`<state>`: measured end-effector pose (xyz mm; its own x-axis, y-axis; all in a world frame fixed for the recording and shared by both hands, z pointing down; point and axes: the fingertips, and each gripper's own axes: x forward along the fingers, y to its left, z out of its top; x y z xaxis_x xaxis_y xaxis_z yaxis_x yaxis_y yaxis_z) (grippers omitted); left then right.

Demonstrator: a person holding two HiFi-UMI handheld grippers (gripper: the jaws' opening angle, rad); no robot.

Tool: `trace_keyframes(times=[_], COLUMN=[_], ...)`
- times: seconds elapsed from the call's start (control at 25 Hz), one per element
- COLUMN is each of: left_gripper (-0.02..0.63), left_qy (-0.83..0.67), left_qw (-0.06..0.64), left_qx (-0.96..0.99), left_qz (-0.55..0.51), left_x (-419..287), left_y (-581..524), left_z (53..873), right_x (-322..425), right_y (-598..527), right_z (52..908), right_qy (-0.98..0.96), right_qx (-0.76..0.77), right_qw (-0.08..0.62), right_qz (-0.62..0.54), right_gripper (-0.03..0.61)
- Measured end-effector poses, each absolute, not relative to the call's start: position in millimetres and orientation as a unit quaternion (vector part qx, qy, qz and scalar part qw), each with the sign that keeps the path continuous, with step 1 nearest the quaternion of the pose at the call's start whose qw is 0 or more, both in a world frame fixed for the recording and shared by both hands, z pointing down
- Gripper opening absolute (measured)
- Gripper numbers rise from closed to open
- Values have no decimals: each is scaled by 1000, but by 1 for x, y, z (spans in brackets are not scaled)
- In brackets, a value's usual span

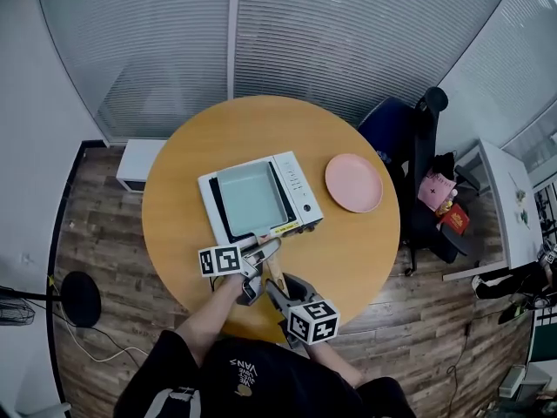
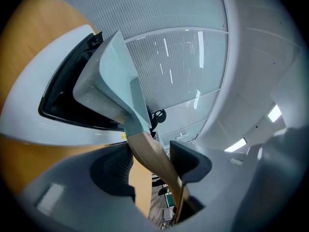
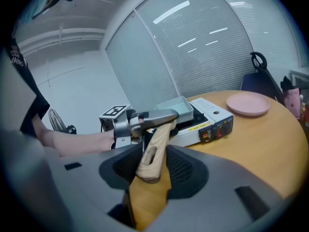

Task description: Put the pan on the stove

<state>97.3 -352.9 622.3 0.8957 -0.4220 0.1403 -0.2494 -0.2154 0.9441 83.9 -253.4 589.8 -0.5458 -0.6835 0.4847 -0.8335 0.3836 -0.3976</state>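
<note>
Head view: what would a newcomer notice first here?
A pale blue square pan sits on the white stove on the round table. The left hand-held gripper and the right hand-held gripper both have its wooden handle between their jaws. A pink plate lies right of the stove.

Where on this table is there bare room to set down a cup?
Bare table behind the stove, to its left, and from the pink plate to the near-right rim. Crowded at the near edge: left gripper, right gripper, pan handle.
</note>
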Motion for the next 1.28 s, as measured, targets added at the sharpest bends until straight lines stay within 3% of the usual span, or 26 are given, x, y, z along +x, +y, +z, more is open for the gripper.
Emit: trace_keyframes(times=[0.84, 1.28], left_gripper=[247, 282], left_qy=[-207, -255], left_qw=[578, 563], left_qx=[785, 782], left_qz=[-78, -74], left_x=[107, 89], left_y=[-377, -373], left_z=[624, 625], right_x=[96, 101], right_y=[-279, -271], right_z=[596, 589], right_qy=[-819, -828], right_qx=[457, 443], right_qw=[136, 133], right_qz=[320, 317], right_gripper=[161, 161])
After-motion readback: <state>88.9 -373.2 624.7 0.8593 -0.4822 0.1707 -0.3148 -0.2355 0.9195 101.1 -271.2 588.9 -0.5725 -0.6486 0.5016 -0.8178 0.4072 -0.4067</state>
